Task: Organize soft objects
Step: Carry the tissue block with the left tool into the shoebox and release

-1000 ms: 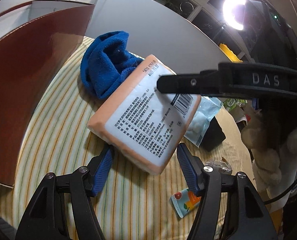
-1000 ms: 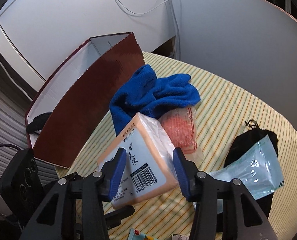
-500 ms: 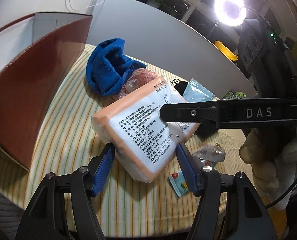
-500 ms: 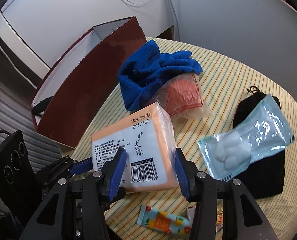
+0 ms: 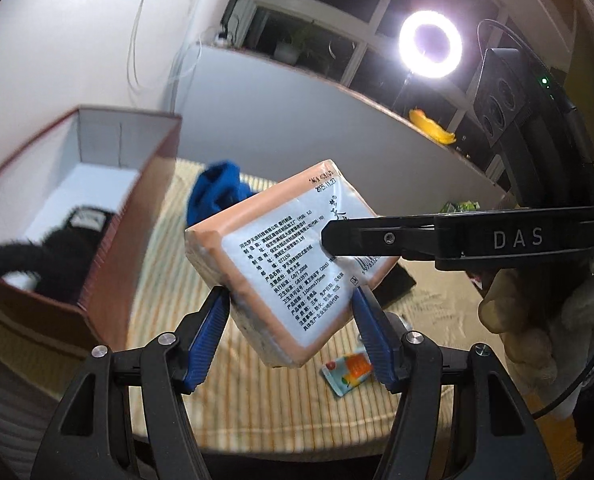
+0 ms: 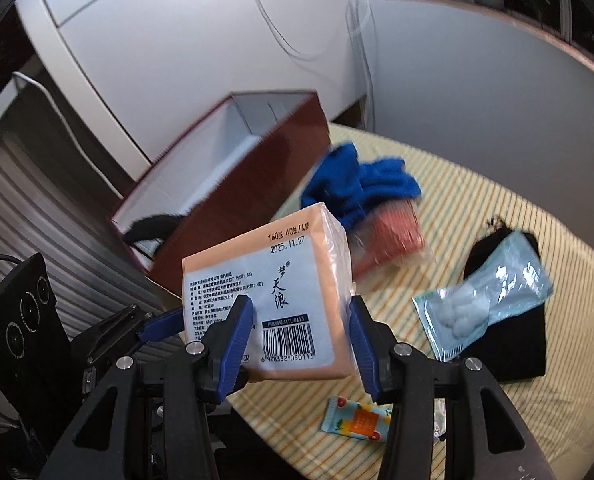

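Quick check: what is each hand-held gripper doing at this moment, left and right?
Left hand-held gripper: closed on the tissue pack, lifted off the table.
Right hand-held gripper: closed on the same tissue pack's barcode end.

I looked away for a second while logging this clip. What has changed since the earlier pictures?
The tissue pack has been lifted off the striped table and now hangs in the air, carried toward the red box. Both the left gripper and the right gripper were already clamped on it and stay so. The blue towel, black pouch and small sachet lie where they were.
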A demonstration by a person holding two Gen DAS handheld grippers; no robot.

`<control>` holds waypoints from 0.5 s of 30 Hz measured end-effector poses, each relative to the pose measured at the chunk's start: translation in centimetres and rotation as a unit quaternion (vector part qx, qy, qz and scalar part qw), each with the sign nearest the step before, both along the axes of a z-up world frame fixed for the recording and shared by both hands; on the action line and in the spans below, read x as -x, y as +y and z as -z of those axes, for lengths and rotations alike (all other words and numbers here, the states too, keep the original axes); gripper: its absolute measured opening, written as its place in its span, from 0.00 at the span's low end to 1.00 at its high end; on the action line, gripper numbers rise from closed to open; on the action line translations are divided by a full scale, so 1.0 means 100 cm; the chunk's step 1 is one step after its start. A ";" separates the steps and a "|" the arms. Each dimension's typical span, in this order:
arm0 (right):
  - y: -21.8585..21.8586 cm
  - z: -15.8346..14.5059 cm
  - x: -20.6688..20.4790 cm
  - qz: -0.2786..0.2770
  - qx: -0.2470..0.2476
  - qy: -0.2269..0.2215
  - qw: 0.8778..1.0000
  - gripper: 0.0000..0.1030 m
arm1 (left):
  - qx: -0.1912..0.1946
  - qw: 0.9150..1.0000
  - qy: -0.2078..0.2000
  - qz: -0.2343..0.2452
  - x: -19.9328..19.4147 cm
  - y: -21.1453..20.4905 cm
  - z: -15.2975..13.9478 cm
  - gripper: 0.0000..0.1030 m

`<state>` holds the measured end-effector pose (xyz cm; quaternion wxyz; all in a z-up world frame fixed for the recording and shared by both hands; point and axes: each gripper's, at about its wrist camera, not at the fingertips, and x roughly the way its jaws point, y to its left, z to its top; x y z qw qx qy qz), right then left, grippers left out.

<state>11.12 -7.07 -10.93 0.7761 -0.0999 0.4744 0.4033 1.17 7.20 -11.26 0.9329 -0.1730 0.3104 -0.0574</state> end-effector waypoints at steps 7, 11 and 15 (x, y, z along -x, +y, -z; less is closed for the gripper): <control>0.030 -0.041 0.006 -0.019 -0.029 -0.028 0.999 0.43 | -0.023 0.999 -0.029 -0.019 0.011 0.031 -0.032 0.61; 0.060 -0.052 0.005 -0.031 -0.045 -0.034 0.998 0.43 | -0.040 0.998 -0.034 -0.038 0.011 0.056 -0.043 0.61; 0.090 -0.057 0.003 -0.043 -0.053 -0.037 0.997 0.43 | -0.069 0.996 -0.030 -0.052 0.005 0.075 -0.049 0.61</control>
